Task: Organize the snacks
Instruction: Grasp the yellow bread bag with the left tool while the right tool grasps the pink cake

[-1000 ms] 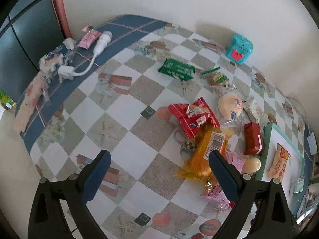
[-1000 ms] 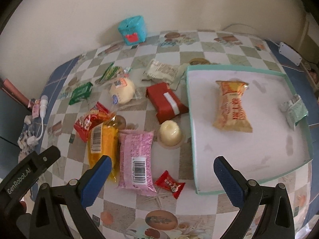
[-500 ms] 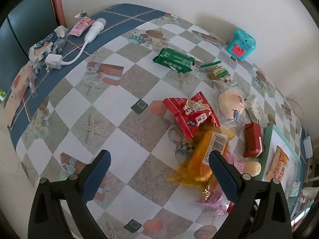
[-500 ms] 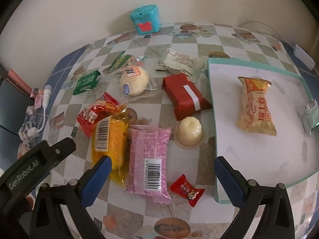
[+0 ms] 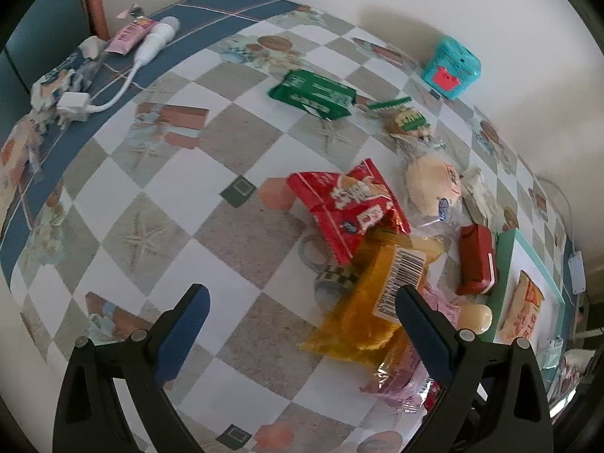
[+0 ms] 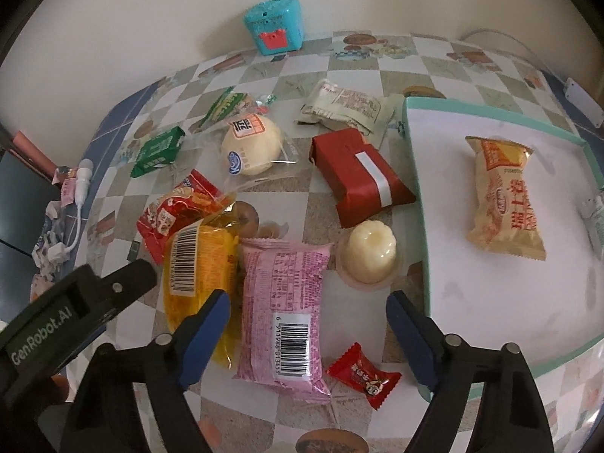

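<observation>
Snack packs lie scattered on a checkered tablecloth. My right gripper [image 6: 307,322] is open and empty, low over a pink pack [image 6: 283,313], with a small red candy [image 6: 362,375] and a pale jelly cup [image 6: 372,255] beside it. A yellow pack [image 6: 200,260], a red pack [image 6: 177,215], a red box [image 6: 358,175] and a round bun [image 6: 251,147] lie beyond. A teal-rimmed tray [image 6: 415,204] at the right holds an orange pack [image 6: 504,196]. My left gripper [image 5: 302,317] is open and empty, left of the yellow pack [image 5: 373,302].
A teal toy box [image 6: 273,24] stands by the wall. A green pack [image 5: 313,92] and a white-label pack [image 6: 349,107] lie further back. A white charger with cable [image 5: 113,71] and a pink tube [image 5: 130,34] sit at the table's left edge.
Both grippers have moved forward and lower towards the snacks. The right one now has the pink pack between its open fingers; its jaws stand a little narrower.
</observation>
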`<state>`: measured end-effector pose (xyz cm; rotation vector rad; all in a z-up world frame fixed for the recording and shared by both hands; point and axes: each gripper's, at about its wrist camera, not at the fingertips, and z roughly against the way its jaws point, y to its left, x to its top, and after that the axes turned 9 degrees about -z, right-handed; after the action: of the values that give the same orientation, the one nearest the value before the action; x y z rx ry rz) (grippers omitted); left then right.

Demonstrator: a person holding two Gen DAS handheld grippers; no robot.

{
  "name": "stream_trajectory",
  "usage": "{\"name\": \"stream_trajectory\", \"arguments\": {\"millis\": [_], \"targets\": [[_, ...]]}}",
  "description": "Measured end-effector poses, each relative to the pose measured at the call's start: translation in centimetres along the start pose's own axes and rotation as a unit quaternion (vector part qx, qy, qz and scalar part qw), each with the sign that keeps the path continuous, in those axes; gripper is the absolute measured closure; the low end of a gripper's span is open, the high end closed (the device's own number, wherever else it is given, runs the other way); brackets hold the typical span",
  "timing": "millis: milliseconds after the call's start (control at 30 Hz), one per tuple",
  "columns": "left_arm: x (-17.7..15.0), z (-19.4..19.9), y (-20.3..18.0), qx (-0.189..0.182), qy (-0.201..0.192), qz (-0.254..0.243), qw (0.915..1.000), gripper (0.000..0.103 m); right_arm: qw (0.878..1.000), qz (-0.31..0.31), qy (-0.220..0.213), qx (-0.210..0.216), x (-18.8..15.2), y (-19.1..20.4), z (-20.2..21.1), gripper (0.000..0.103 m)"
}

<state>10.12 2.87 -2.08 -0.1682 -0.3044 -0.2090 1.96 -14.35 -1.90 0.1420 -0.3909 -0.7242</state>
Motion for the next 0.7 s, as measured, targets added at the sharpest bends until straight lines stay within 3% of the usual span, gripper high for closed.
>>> {"name": "stream_trajectory", "arguments": {"millis": [233,533,633,700], "targets": [[0.6,-1.3,-2.0,-0.017,0.011,-0.032,0.9993,0.004,1.000,0.011,0.008,-0.015,-0.2,0.4,-1.1,0.021],[0.8,-4.0,-4.2,0.001,0.034,-0.063,0.9974,0.008,0.999,0.027,0.016,-0.020,-0.6,0.7,-2.2,0.022],[0.9,-4.2,-4.4,-0.004,0.036,-0.065,0.9972,0.022,0.999,0.029,0.020,-0.021,-0.6,0.9,-2.6,0.022],[1.0,-4.4,-4.3,0.004,0.040,-0.067,0.9970,0.039,0.999,0.027,0.023,-0.020,-0.6,0.7,-2.7,0.022]]}}
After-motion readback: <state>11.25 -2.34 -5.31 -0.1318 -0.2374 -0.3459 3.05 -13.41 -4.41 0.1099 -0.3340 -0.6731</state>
